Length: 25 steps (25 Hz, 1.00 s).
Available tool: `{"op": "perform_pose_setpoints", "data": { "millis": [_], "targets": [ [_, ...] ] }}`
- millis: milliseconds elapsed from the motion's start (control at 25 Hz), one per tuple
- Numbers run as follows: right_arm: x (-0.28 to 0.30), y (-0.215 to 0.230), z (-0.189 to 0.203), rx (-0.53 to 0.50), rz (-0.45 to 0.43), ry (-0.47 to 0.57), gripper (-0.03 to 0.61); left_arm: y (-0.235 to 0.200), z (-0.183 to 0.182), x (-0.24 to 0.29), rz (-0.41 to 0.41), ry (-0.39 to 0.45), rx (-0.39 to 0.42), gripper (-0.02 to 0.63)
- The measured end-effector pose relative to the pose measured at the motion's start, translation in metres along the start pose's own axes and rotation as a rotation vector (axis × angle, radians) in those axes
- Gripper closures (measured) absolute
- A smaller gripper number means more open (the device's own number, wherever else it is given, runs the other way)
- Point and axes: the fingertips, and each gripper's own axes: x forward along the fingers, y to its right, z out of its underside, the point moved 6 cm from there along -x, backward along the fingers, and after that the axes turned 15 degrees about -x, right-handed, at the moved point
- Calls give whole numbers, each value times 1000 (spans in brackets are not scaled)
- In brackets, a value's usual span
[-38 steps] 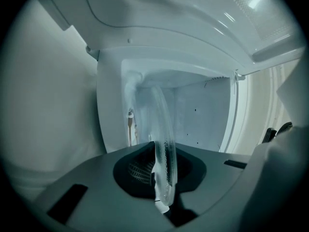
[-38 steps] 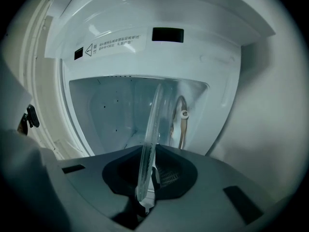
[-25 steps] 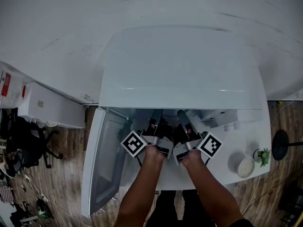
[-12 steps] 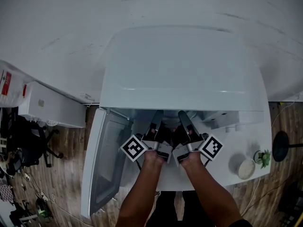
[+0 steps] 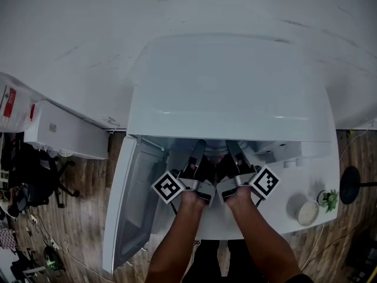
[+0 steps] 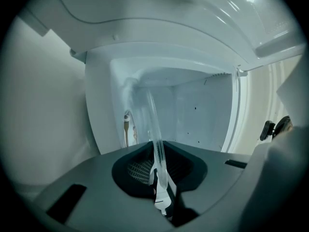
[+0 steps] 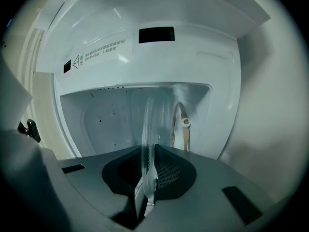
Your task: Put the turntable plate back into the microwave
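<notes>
Both grippers side by side at the near opening of the microwave (image 5: 230,87). Turntable plate (image 7: 147,129) extending into the cavity. Right gripper (image 7: 146,190) pinching its near rim. Left gripper (image 6: 163,195) jaws just been opening, rim between them, pads seemingly off the glass.
</notes>
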Motion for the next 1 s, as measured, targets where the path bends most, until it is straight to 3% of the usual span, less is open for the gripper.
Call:
{"op": "perform_pose_setpoints", "data": {
  "millis": [280, 560, 760, 880, 1000],
  "targets": [
    [3, 2, -5, -2, 73, -42, 525, -2, 0, 7, -16, 21, -37, 548],
    [-11, 0, 3, -12, 104, -56, 506, 1, -2, 8, -34, 43, -24, 532],
    [-20, -2, 6, -23, 100, -64, 515, -2, -2, 3, -74, 61, 22, 528],
    [-19, 1, 5, 7, 106, -47, 514, -5, -4, 1, -140, 37, 99, 523],
    [-18, 2, 5, 42, 118, -27, 515, -1, -1, 3, -157, 12, 110, 517]
  ]
}}
